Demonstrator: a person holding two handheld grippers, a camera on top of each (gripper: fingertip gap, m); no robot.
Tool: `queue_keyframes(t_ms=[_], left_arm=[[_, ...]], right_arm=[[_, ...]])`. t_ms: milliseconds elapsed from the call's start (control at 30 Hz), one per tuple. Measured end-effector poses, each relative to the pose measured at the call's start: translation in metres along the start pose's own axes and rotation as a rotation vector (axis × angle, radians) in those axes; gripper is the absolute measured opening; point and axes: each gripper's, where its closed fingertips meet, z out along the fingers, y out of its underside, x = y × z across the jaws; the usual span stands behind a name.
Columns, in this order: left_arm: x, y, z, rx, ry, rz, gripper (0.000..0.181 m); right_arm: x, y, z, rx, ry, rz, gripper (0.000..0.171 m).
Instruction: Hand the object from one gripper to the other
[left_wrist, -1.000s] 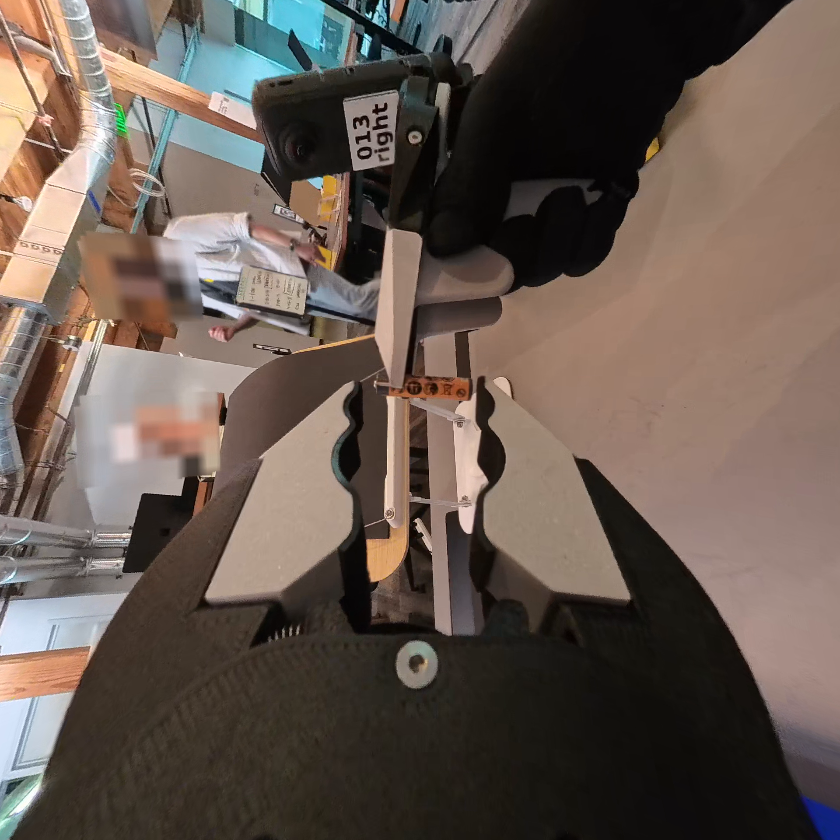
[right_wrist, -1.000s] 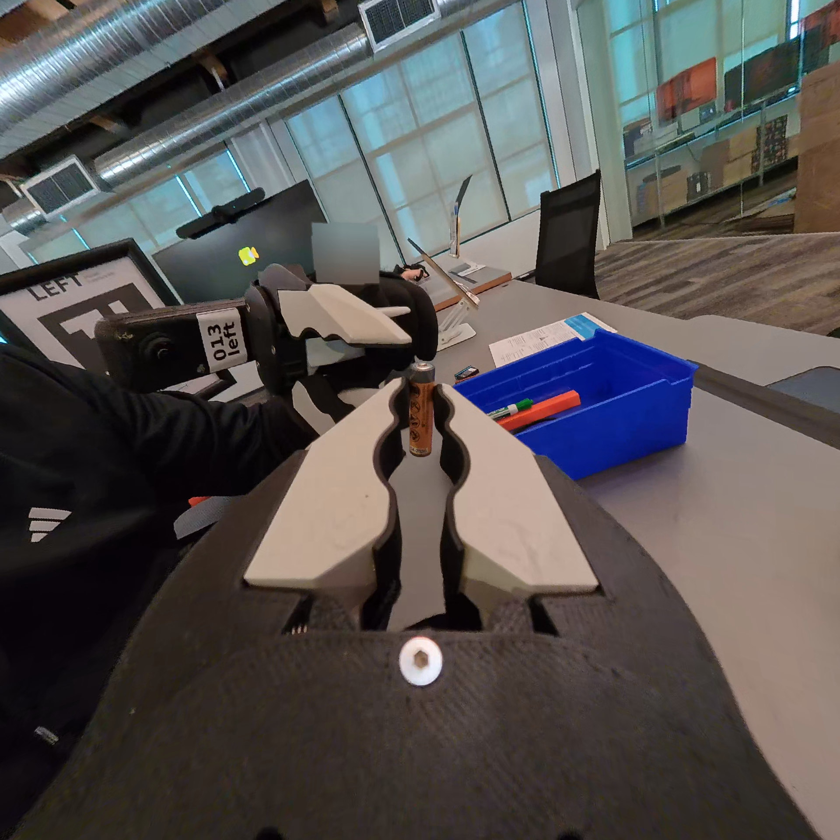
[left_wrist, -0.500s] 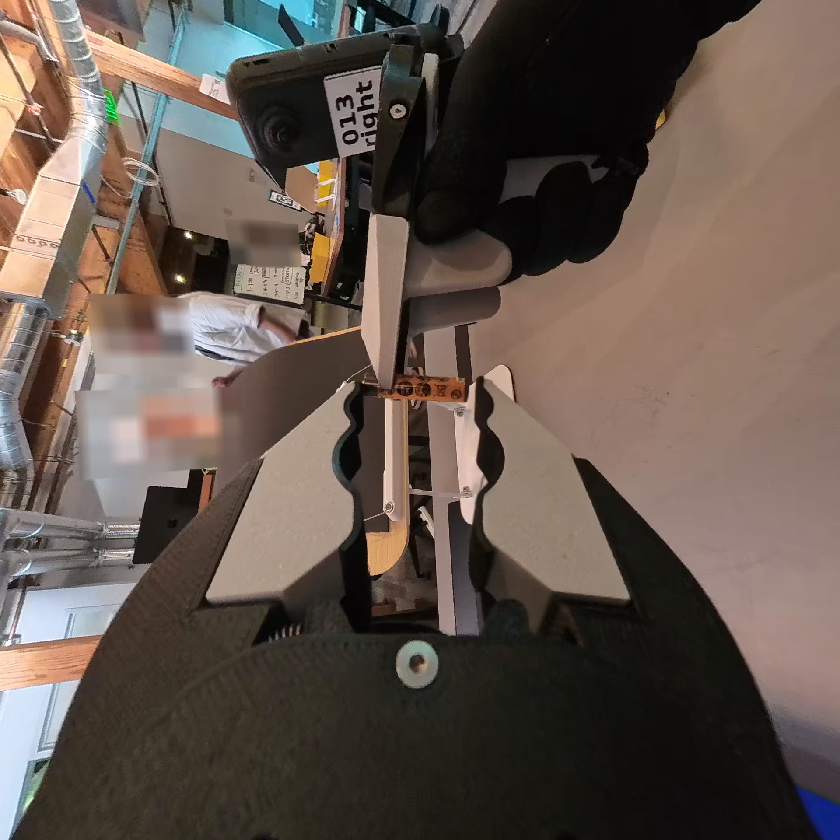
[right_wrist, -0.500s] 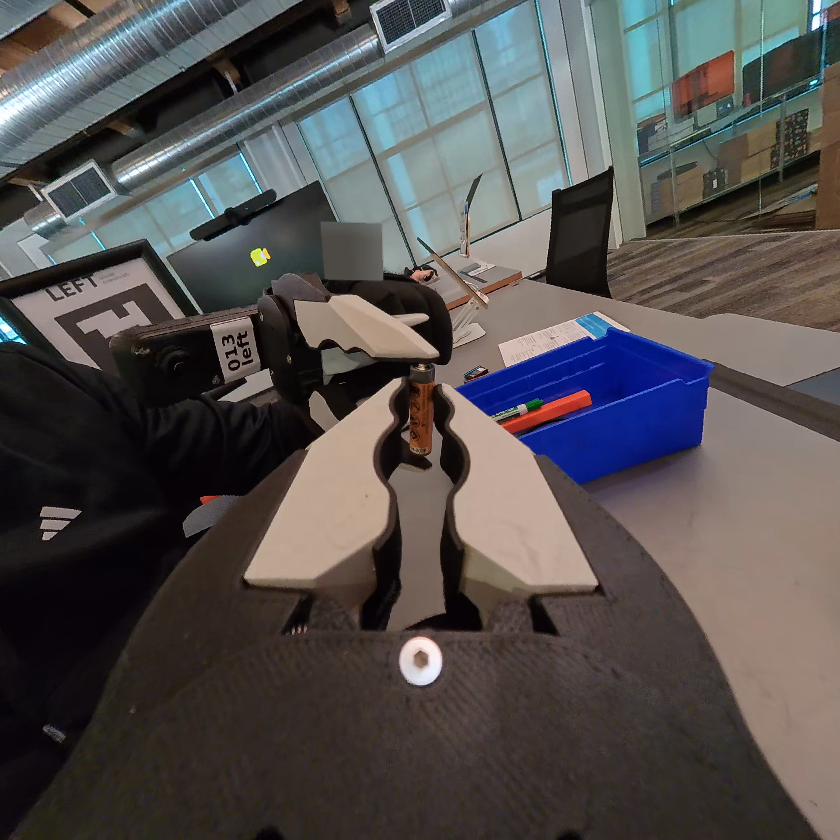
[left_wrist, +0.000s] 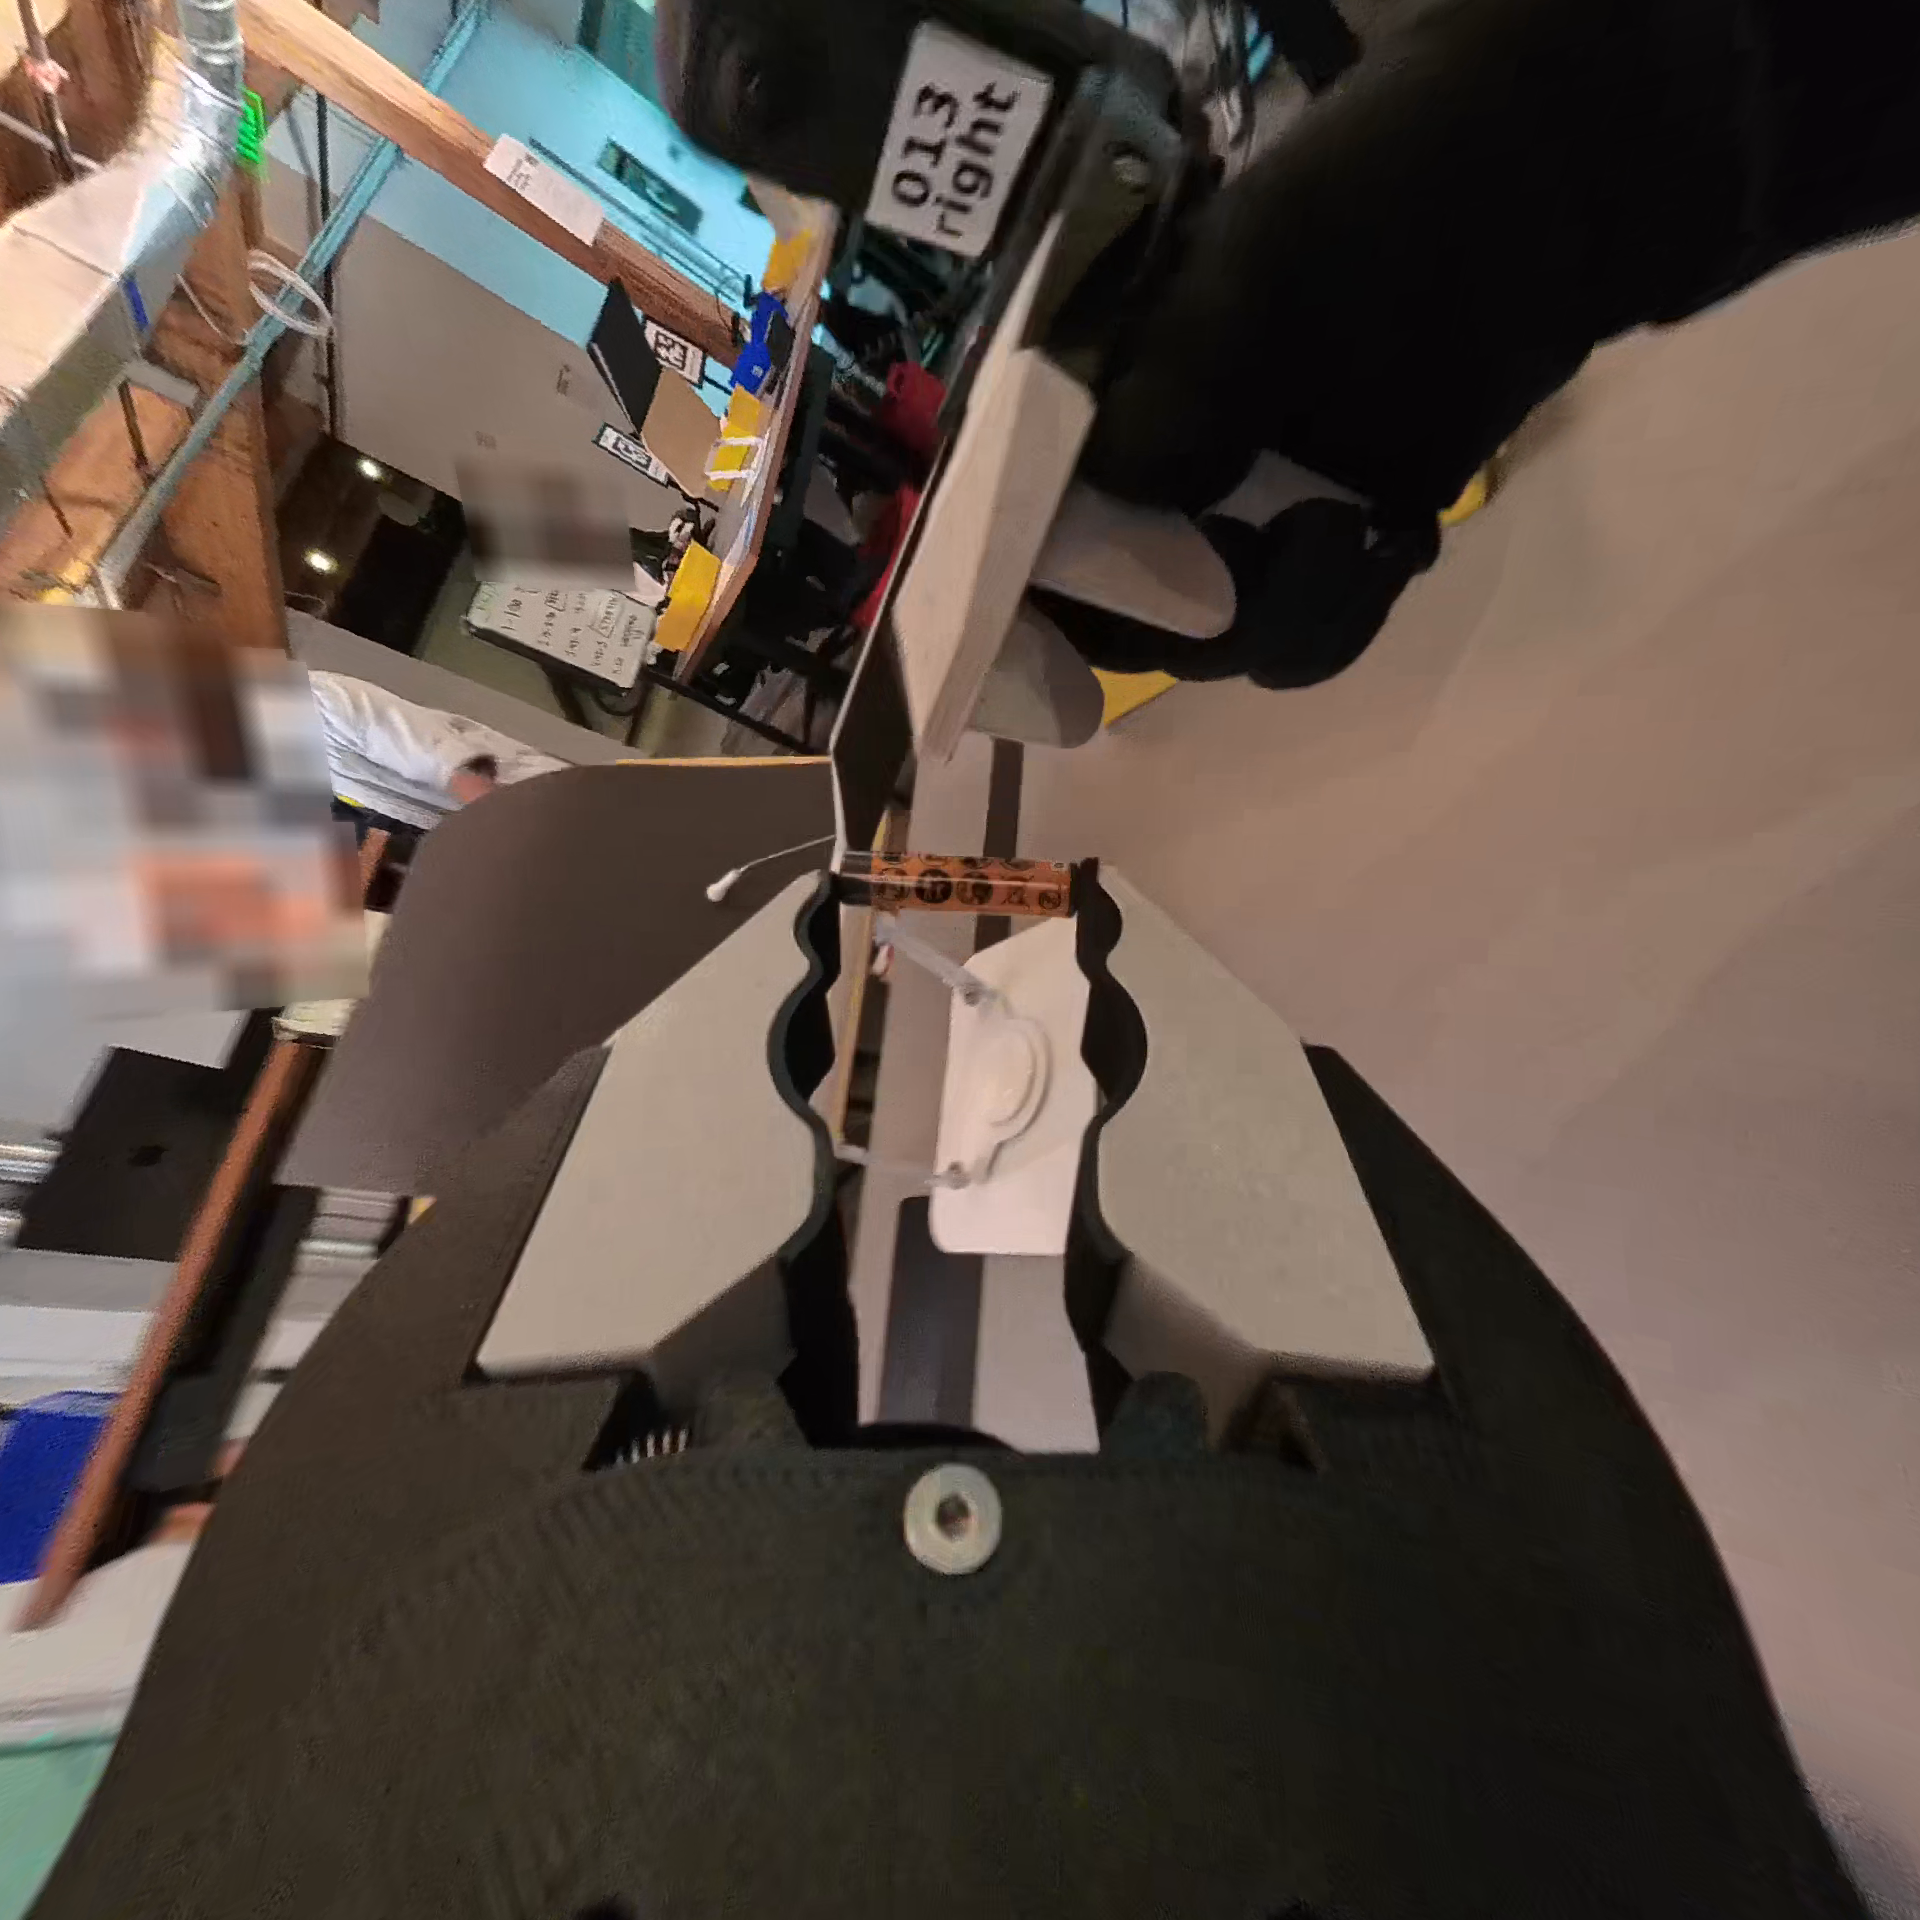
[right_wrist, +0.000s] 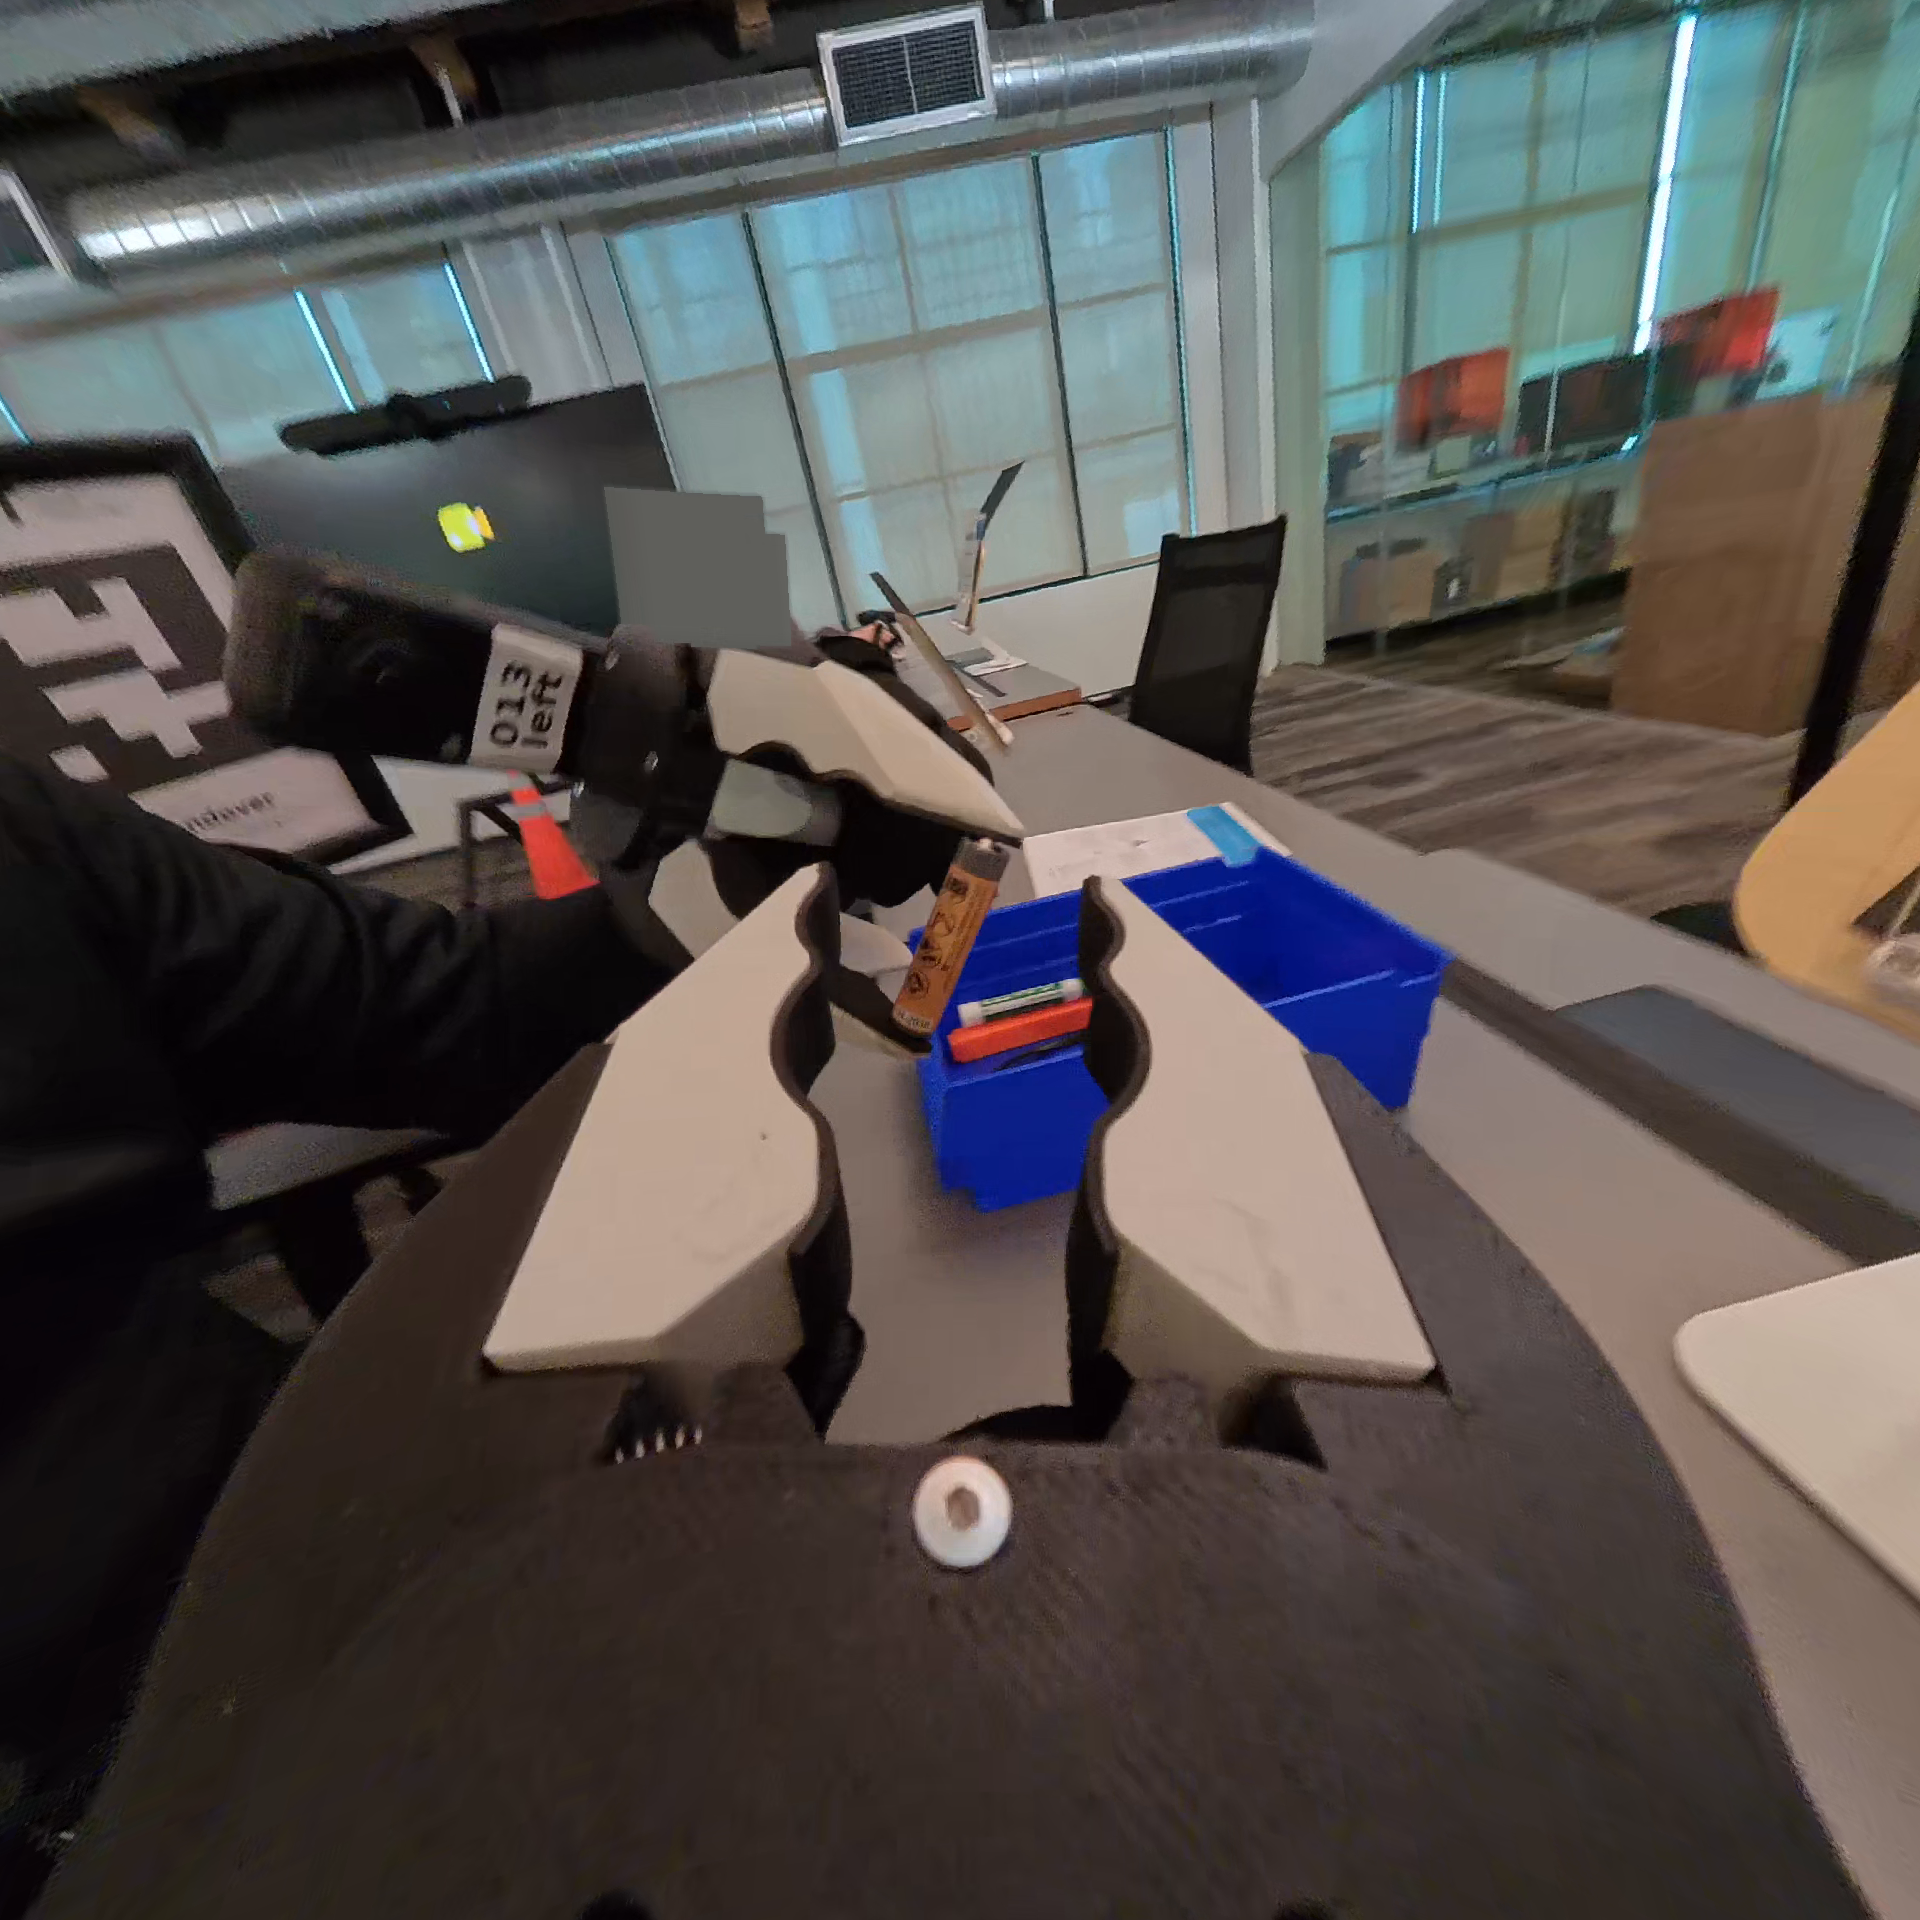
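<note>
Office backdrop, big windows upper right of the right wrist view, grey table lower right. Our left gripper clamps the battery end to end between its fingertips, at frame centre. In the right wrist view that same left gripper sits left of centre, battery showing beyond our spread fingers. Our right gripper stands wide, holding nothing, the battery past its tips. A blue bin with an orange marker sits behind.

We judge the handover nearly done. To finish well, we should back the right gripper straight off without brushing the battery; an end-to-end pinch on the caps looks slip-prone.

Long axis: horizontal across the left wrist view; near upright, top leaning right, in the right wrist view.
</note>
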Motion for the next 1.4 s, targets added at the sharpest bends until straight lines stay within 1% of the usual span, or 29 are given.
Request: queue_keyframes(t_ms=[100,233,267,333,400,433,500,567,667,700,733,867,1100,1167,1200,1267,1300,1333,1400], left_arm=[[-0.005,-0.001,-0.006,0.083,0.099,-0.251,0.044],[-0.015,-0.007,-0.017,0.247,0.264,-0.613,0.043],[-0.018,-0.009,-0.019,0.29,0.295,-0.683,0.043],[-0.016,-0.015,-0.024,0.361,0.42,-0.825,0.043],[-0.017,-0.021,-0.027,0.44,0.491,-0.939,0.043],[-0.014,-0.025,-0.028,0.475,0.551,-0.99,0.043],[-0.011,-0.029,-0.026,0.535,0.596,-1.068,0.043],[-0.002,-0.033,-0.025,0.573,0.675,-1.121,0.043],[0.016,-0.03,-0.019,0.553,0.757,-1.109,0.043],[0.019,-0.03,-0.02,0.567,0.791,-1.112,0.043],[0.021,-0.03,-0.021,0.578,0.82,-1.116,0.043],[0.025,-0.032,-0.022,0.604,0.877,-1.106,0.043],[0.027,-0.032,-0.017,0.635,0.895,-1.136,0.043],[0.023,-0.031,-0.014,0.652,0.857,-1.15,0.043],[0.02,-0.029,-0.011,0.649,0.816,-1.146,0.047],[0.011,-0.023,-0.006,0.648,0.714,-1.147,0.065],[0.008,-0.02,-0.004,0.649,0.67,-1.149,0.071],[0.007,-0.019,-0.003,0.652,0.624,-1.132,0.07],[0.008,-0.015,0.002,0.607,0.473,-1.035,0.071]], right_arm=[[-0.006,-0.01,-0.004,-0.012,0.047,-0.179,0.049],[-0.016,-0.016,-0.007,-0.088,0.151,-0.515,0.05],[-0.016,-0.016,-0.006,-0.124,0.183,-0.601,0.051],[-0.014,-0.013,-0.004,-0.206,0.262,-0.77,0.051],[-0.013,-0.01,-0.001,-0.274,0.341,-0.958,0.05],[-0.013,-0.01,0.002,-0.288,0.37,-1.031,0.047],[-0.013,-0.007,0.005,-0.322,0.423,-1.155,0.044],[-0.018,-0.001,0.008,-0.332,0.419,-1.231,0.038],[-0.025,0.007,0.008,-0.342,0.389,-1.257,0.027],[-0.026,0.011,0.007,-0.354,0.371,-1.257,0.027],[-0.027,0.014,0.006,-0.364,0.36,-1.258,0.023],[-0.029,0.024,0.003,-0.396,0.332,-1.273,0.009],[-0.026,0.027,0.0,-0.413,0.343,-1.264,0.009],[-0.023,0.028,-0.002,-0.412,0.345,-1.232,0.007],[-0.022,0.028,-0.003,-0.401,0.352,-1.209,0.008],[-0.018,0.028,-0.006,-0.37,0.365,-1.131,0.007],[-0.016,0.028,-0.007,-0.348,0.361,-1.077,0.007],[-0.015,0.027,-0.009,-0.319,0.36,-1.009,0.008],[-0.009,0.025,-0.013,-0.248,0.352,-0.803,0.008]])
